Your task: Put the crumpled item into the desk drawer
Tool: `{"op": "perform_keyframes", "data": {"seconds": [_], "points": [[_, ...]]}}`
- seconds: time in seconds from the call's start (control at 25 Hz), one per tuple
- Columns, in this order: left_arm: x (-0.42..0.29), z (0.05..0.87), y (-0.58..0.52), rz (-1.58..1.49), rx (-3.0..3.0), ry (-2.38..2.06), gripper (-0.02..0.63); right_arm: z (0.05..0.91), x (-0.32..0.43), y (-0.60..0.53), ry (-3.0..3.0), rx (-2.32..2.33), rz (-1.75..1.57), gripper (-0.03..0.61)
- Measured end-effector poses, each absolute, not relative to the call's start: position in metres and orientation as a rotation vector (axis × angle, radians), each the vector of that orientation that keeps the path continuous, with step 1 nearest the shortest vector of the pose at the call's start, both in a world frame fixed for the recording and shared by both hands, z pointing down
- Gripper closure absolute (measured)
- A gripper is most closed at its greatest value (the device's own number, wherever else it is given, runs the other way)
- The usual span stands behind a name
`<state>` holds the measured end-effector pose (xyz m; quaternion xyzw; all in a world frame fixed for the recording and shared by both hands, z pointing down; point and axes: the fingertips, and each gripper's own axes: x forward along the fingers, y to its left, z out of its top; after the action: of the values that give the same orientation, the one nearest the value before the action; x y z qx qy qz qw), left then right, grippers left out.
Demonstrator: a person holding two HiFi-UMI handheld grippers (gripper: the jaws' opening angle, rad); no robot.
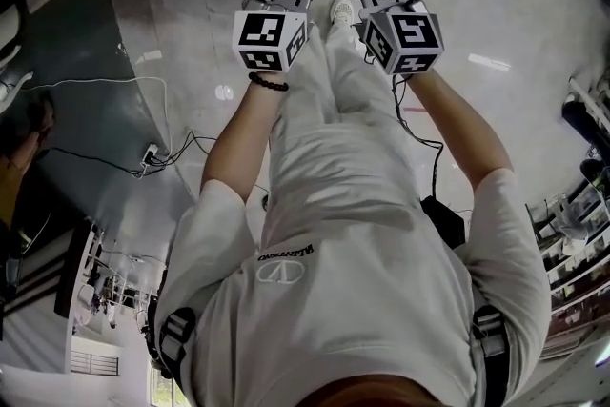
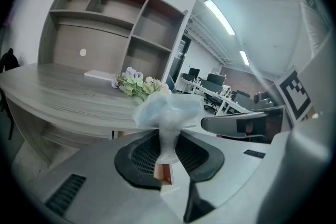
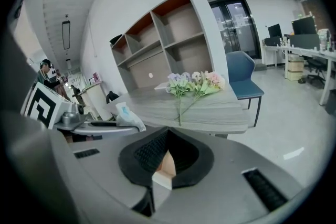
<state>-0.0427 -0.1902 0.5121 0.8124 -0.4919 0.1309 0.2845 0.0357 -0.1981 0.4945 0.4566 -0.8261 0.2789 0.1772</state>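
The left tool (image 2: 167, 157) is clenched on a crumpled pale blue-white wad (image 2: 166, 113), which stands upright in the air in front of the grey wood-grain counter (image 2: 47, 94). The right tool (image 3: 164, 162) has its jaws pressed together, empty.

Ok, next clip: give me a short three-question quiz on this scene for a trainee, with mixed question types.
1. True or false: the left tool is shut on the crumpled item.
2. Which of these lies on the desk? A) a bunch of flowers B) a laptop C) a mug
3. Fill in: between its jaws, the right tool holds ____.
Key: 1 true; 2 A; 3 nothing.
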Motion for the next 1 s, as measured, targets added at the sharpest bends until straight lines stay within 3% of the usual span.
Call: {"op": "perform_keyframes", "data": {"seconds": [1.0], "points": [[-0.038, 0.628, -0.188, 0.377, 2.086, -1.292, 0.529, 0.613, 0.03, -0.199, -2.243, 1.364, 0.925, 0.58]]}}
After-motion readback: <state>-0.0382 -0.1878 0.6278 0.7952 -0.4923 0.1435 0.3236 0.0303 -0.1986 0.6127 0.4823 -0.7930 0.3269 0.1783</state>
